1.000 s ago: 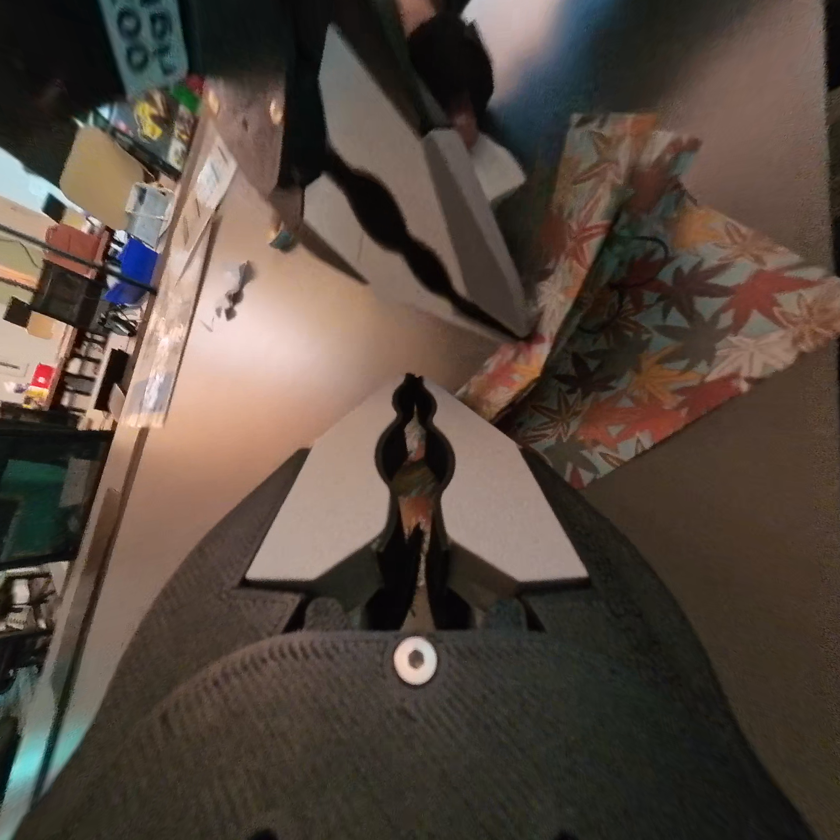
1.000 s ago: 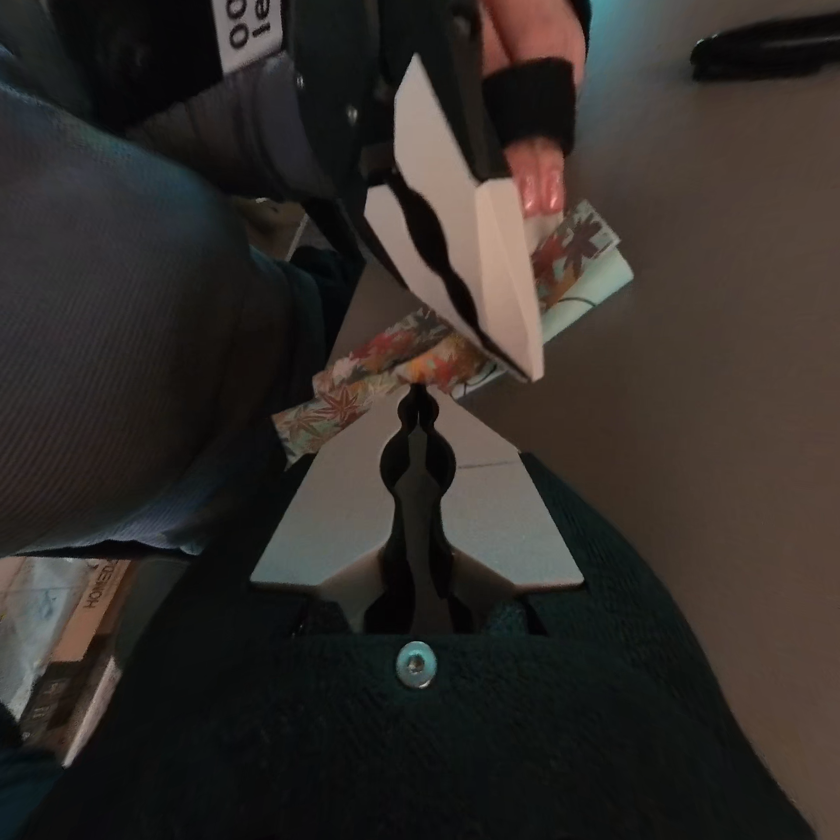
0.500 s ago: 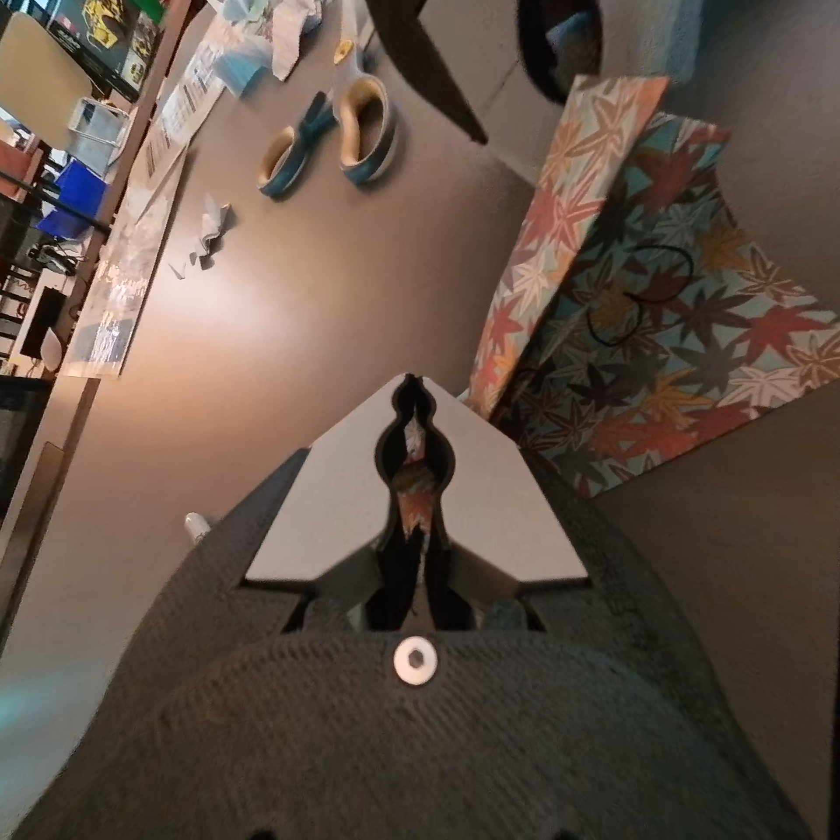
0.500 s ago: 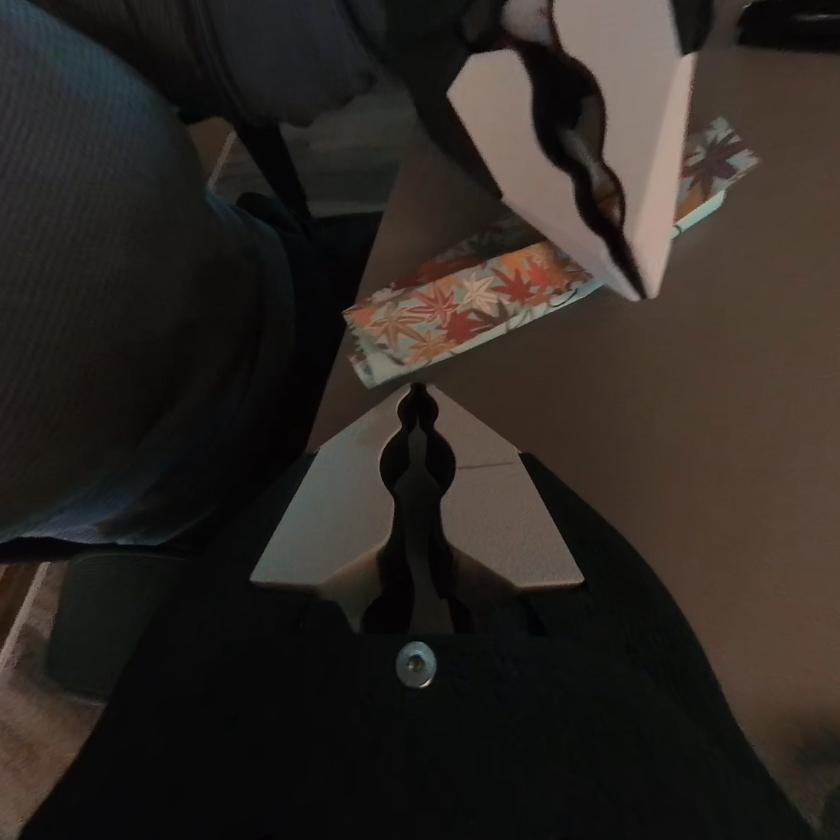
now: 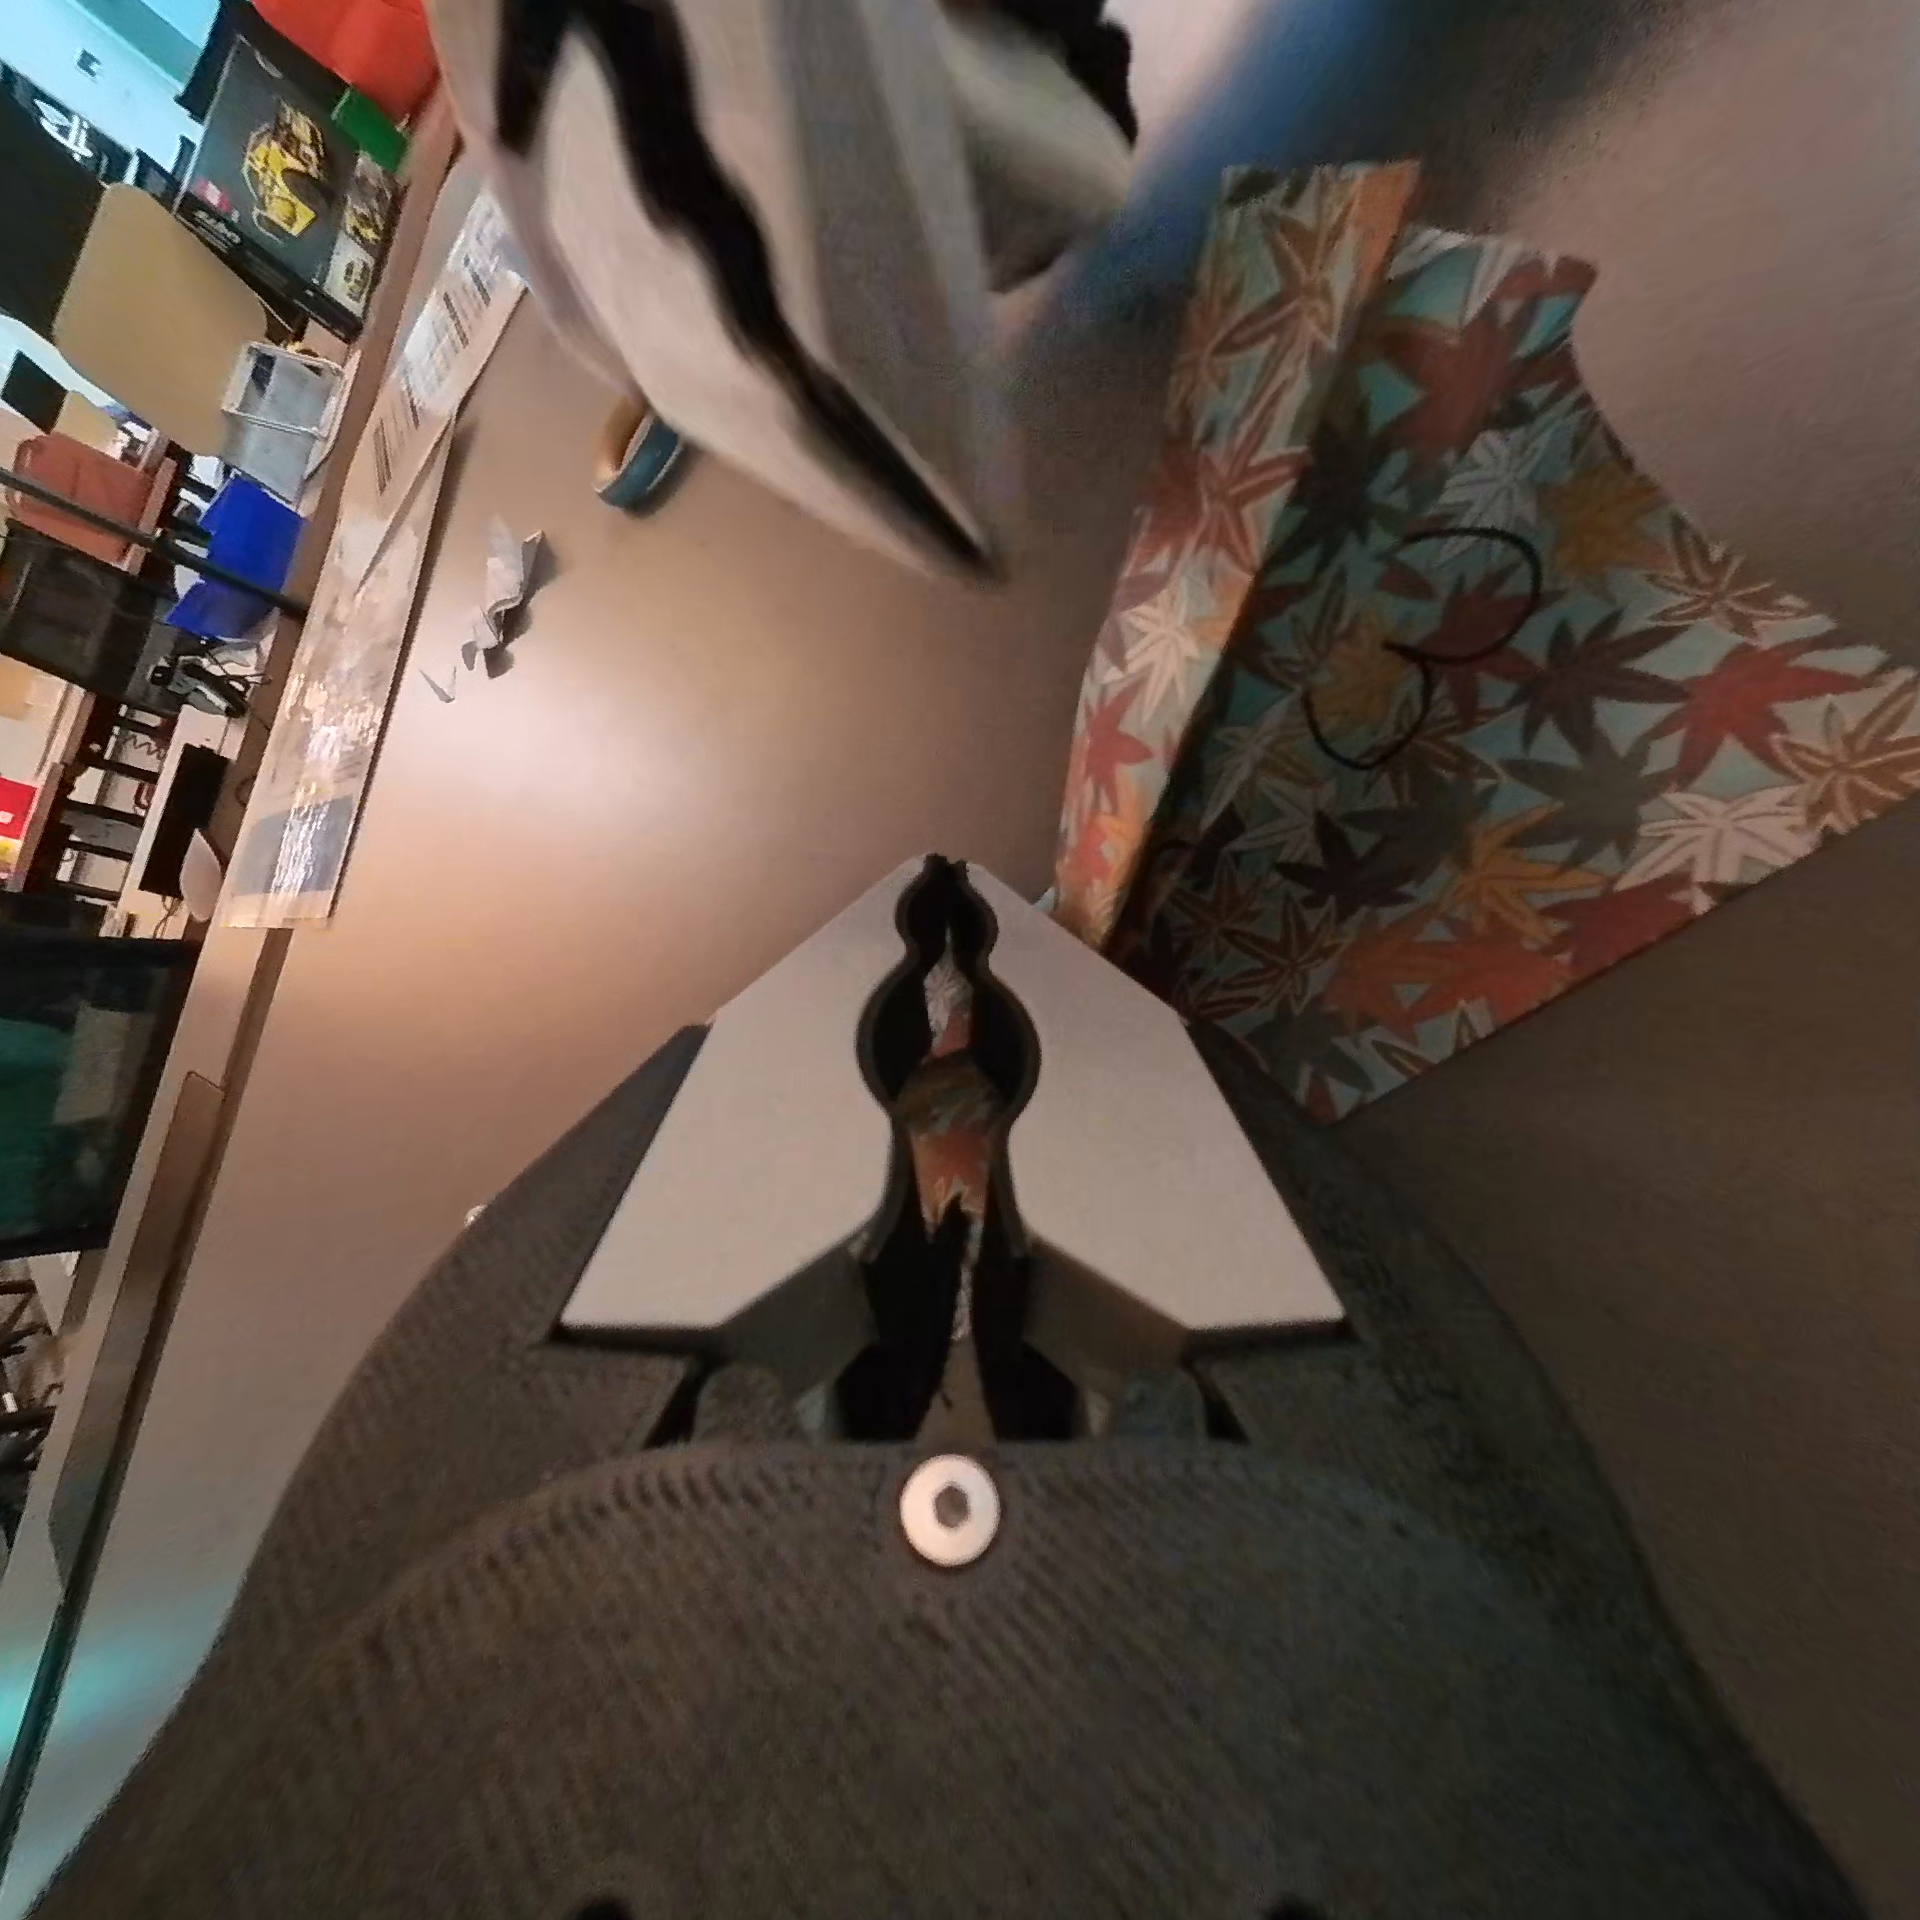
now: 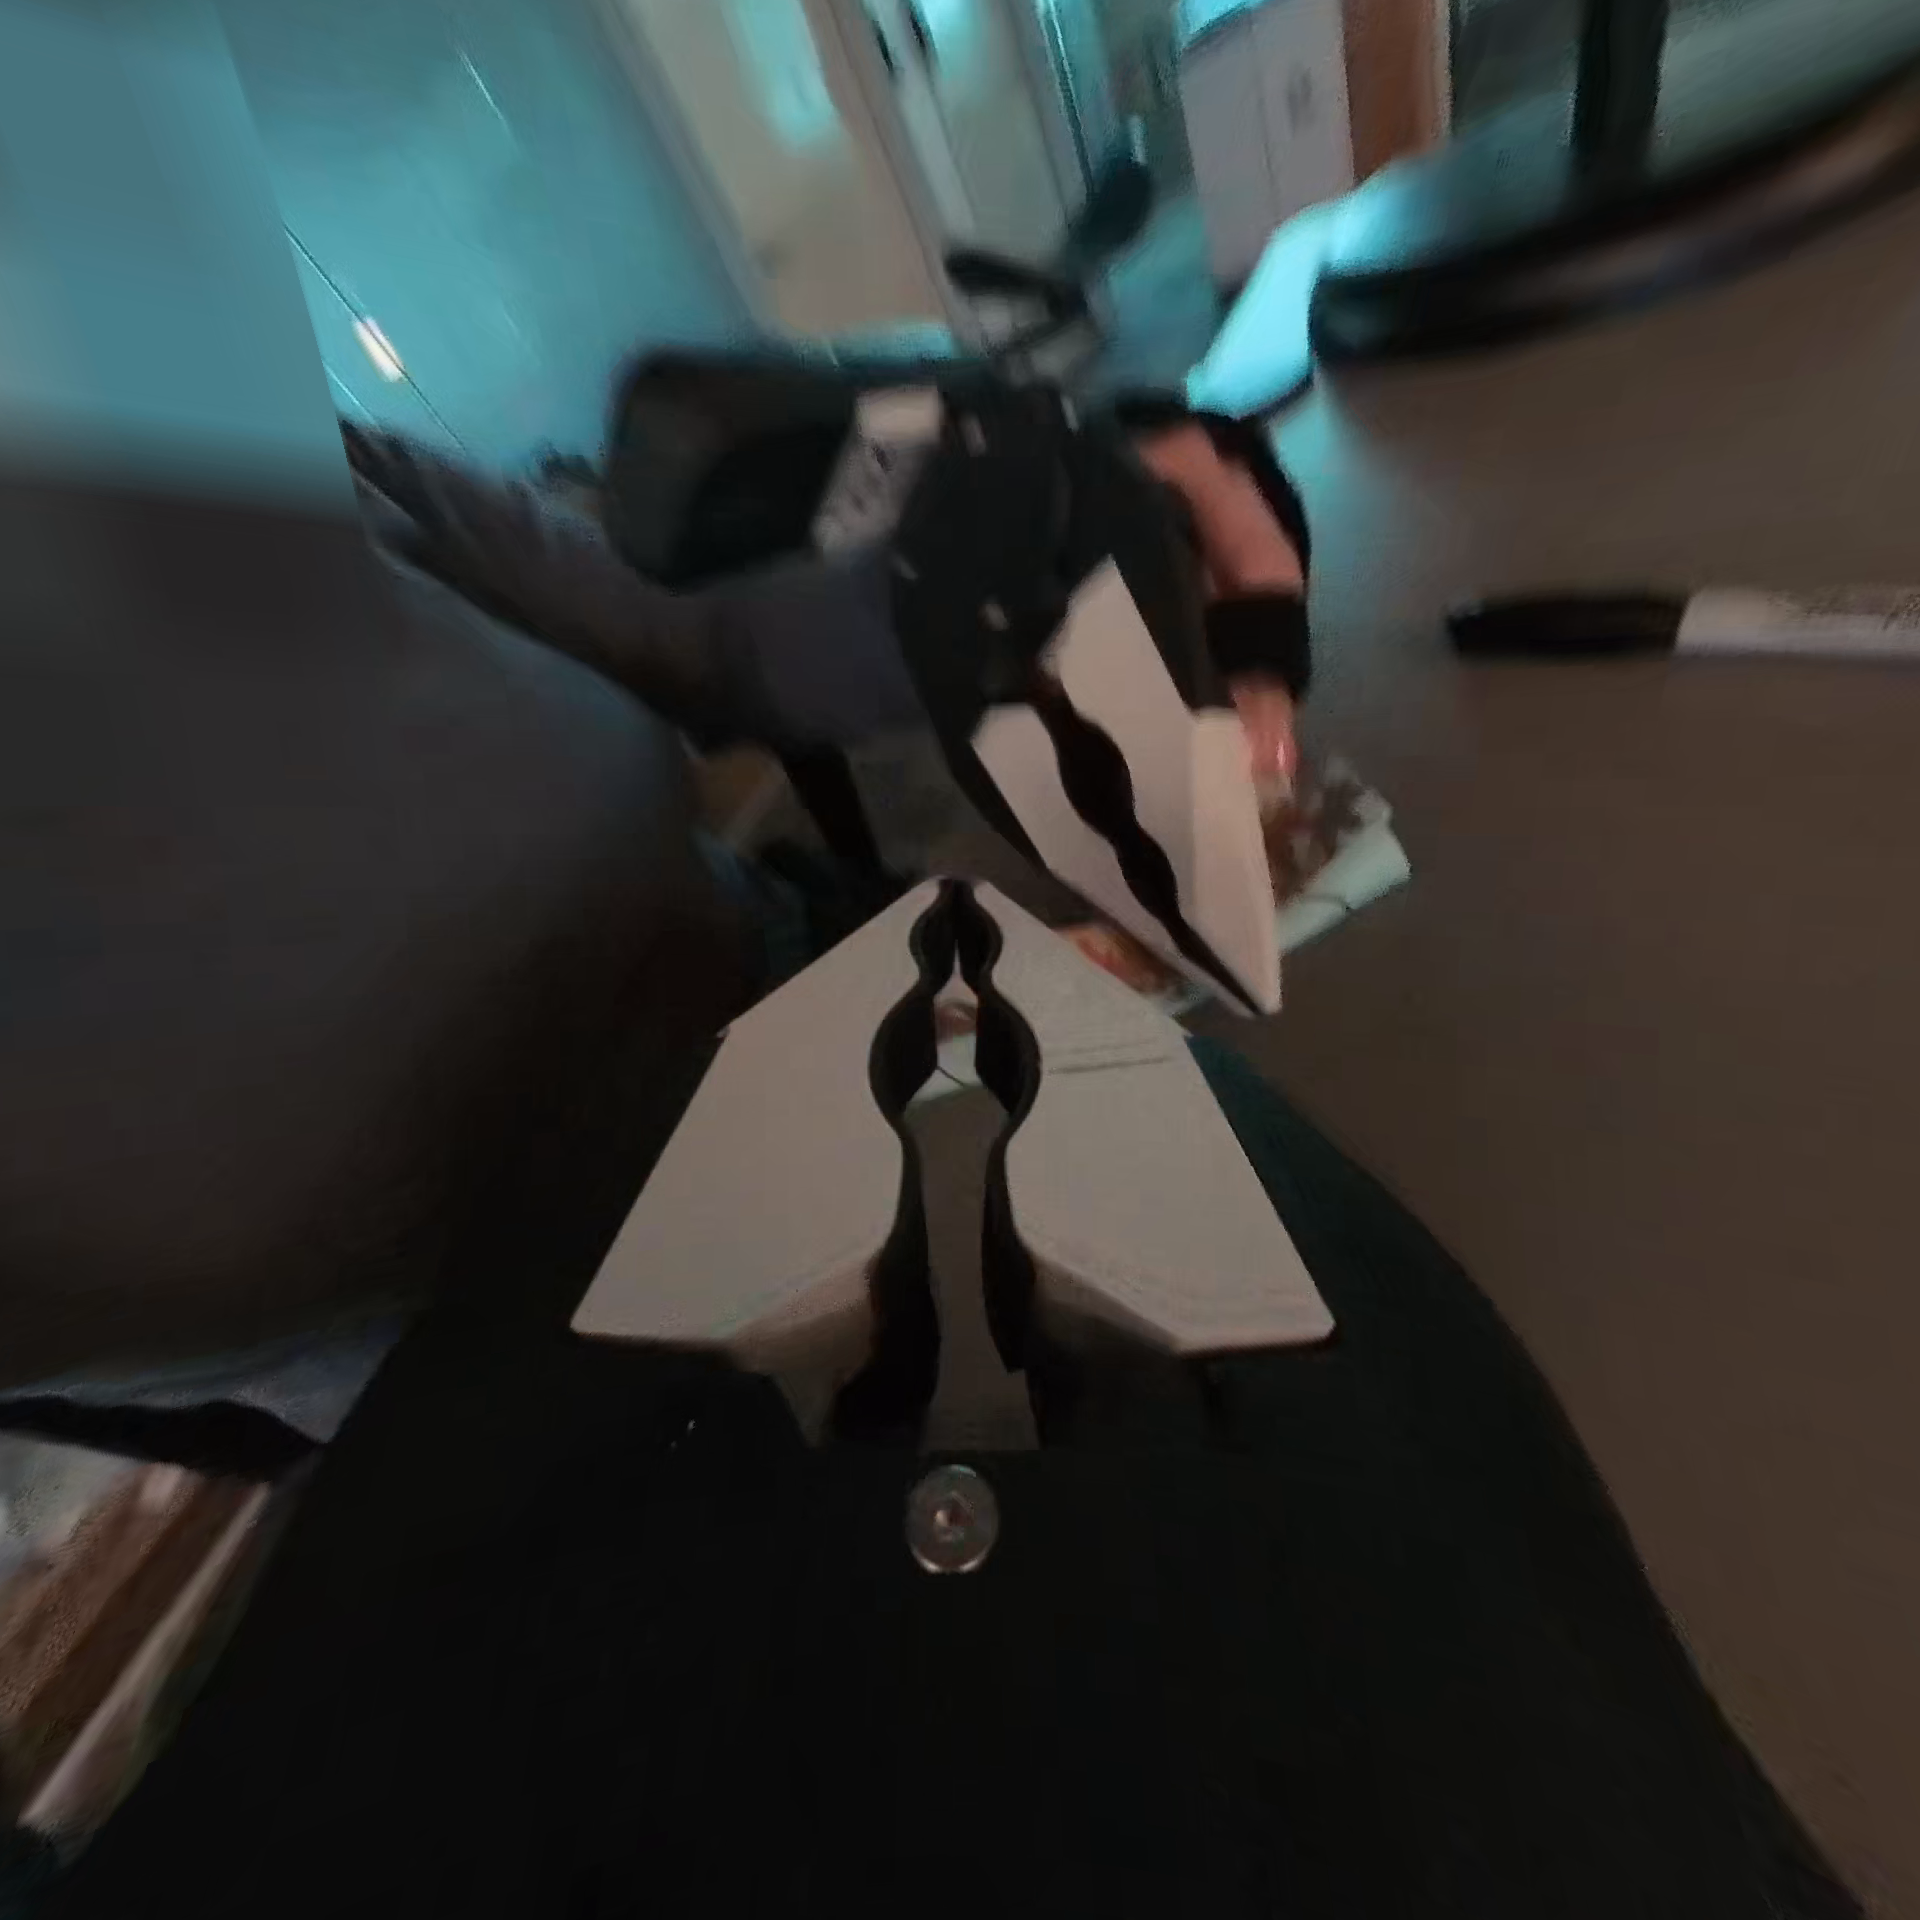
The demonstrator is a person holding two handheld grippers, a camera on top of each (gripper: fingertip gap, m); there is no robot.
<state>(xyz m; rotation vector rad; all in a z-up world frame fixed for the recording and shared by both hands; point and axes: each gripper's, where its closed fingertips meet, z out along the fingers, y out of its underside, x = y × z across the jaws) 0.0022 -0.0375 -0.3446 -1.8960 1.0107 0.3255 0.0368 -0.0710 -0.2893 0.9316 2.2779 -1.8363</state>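
Pinching leaf-patterned paper (image 5: 1475, 665) over the bench (image 5: 623, 831), the left gripper (image 5: 948, 868) has its fingers clamped; the right gripper's (image 6: 954, 891) fingers meet empty.

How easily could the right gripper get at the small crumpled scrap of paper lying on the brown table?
Probably yes: the right gripper hangs above the brown table, with bare surface between it and the crumpled scrap; its fingers are shut.

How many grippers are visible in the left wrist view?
2. The left gripper is at bottom centre, its fingers shut on the leaf-patterned paper. The right gripper, blurred, hangs at the top above the table. None seems hidden.
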